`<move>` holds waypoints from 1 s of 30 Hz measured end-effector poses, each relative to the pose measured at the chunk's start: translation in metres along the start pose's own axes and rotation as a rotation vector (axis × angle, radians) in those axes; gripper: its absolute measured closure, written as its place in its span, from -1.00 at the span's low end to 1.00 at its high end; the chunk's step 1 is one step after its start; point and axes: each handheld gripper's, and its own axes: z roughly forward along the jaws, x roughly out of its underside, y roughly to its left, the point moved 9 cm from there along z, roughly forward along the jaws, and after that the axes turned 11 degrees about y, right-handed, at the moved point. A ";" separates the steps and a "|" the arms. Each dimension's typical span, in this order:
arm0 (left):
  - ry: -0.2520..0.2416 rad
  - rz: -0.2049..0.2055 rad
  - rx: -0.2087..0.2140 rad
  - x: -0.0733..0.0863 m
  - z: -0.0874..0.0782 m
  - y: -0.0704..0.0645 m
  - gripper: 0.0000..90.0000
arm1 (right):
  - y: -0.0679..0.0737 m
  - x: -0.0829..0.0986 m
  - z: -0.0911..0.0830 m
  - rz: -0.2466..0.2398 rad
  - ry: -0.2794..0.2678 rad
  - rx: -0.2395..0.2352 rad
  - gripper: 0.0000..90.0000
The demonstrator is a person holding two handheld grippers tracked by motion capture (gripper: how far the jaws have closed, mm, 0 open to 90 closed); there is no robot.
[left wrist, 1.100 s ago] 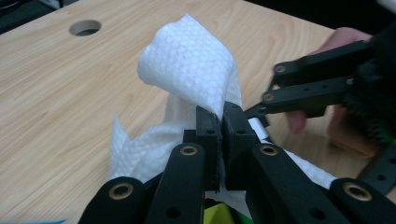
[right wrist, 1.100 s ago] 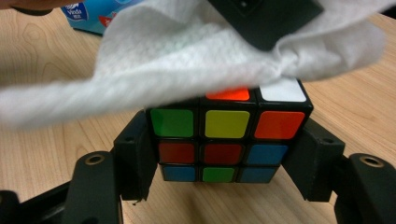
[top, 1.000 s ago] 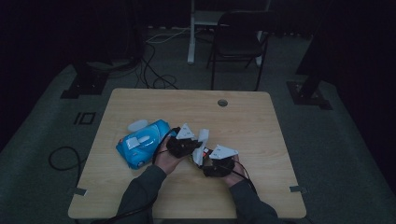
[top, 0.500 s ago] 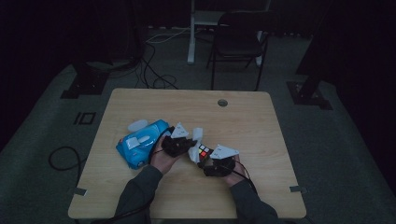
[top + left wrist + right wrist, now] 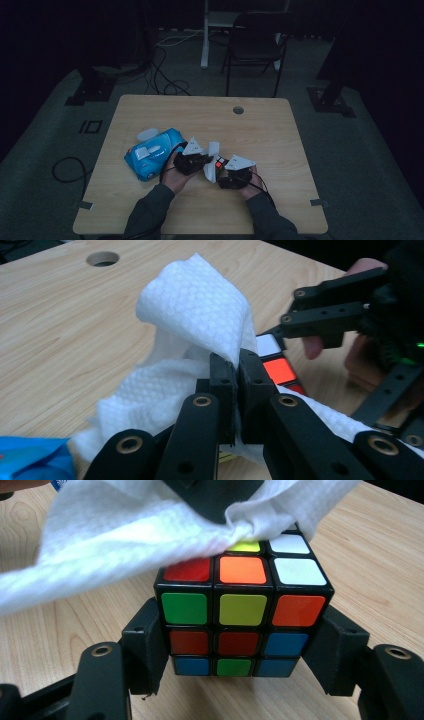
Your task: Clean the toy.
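Since the frame before, both claws had shifted slightly right of the blue wipe pack (image 5: 154, 152). Left claw (image 5: 233, 371): jaws pinched tight on a white wipe (image 5: 192, 315). Right claw (image 5: 242, 645): jaws clamped on both sides of a puzzle cube (image 5: 242, 610). Wipe draped over the cube's top; cube right of the pack, on the table (image 5: 270, 130).

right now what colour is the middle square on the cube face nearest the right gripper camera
Yellow-green, the centre square of the cube face; clearest in the right gripper view.
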 end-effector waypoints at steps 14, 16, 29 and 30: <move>-0.011 0.051 0.063 -0.005 0.005 -0.030 0.96 | -0.001 0.000 0.000 0.004 0.000 0.008 -0.24; -0.012 0.055 0.064 -0.005 0.004 -0.030 0.96 | -0.001 0.000 0.000 0.002 -0.003 0.008 -0.24; -0.019 0.064 0.053 0.000 -0.003 -0.032 0.96 | -0.006 0.000 -0.004 0.015 -0.011 0.017 -0.24; -0.019 0.055 0.043 0.003 -0.006 -0.028 0.96 | -0.005 0.000 -0.004 0.014 -0.012 0.017 -0.24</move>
